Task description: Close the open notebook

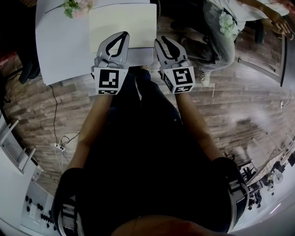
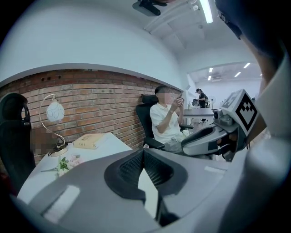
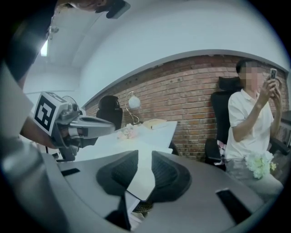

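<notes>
The notebook (image 1: 122, 23) shows in the head view as a large pale rectangle lying flat on the white table (image 1: 60, 46), near its front edge. My left gripper (image 1: 125, 34) hovers over the notebook's near edge with its fingertips touching and nothing between them. My right gripper (image 1: 161, 40) is beside it at the notebook's near right corner, with a narrow gap between the jaws and nothing in it. In the gripper views, the left gripper (image 2: 144, 151) and right gripper (image 3: 144, 154) point slightly downward across the table. The notebook's pages cannot be made out there.
A bunch of pale flowers (image 1: 76, 7) lies at the table's far left. A tan closed book (image 2: 91, 141) and a globe lamp (image 2: 54, 113) stand farther back by the brick wall. A seated person (image 1: 221, 32) is to the right. Cables (image 1: 62, 143) trail on the wooden floor.
</notes>
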